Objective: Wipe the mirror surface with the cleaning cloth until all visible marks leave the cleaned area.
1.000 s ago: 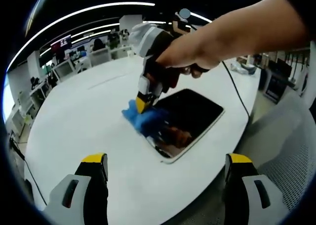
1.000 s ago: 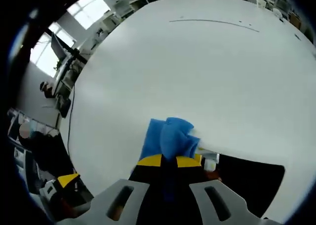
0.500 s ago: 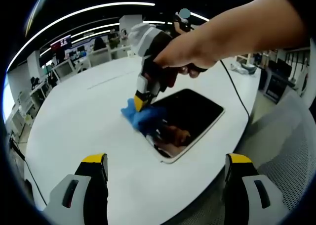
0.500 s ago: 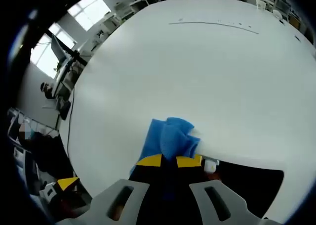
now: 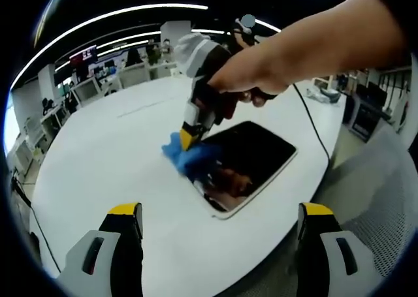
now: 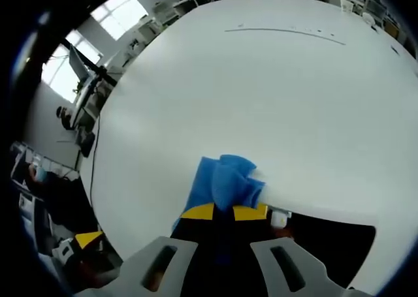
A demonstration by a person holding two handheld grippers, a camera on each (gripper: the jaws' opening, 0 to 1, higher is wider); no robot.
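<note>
On the mirror's [image 5: 251,158] corner, the right hand-held gripper [image 6: 224,212] presses its clamped blue cloth [image 6: 224,181]; left hand-held gripper [image 5: 219,212] released.

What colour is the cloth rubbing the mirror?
The cloth is bright blue, seen best in the right gripper view.

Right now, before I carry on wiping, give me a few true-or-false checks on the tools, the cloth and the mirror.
1. The right tool is shut on the blue cloth. True.
2. The cloth sits at the middle of the mirror. False: it is at one corner, partly on the white table.
3. The left tool holds the mirror steady. False: its jaws stand open, apart from it.
4. A black cable runs across the table beside the mirror. True.
</note>
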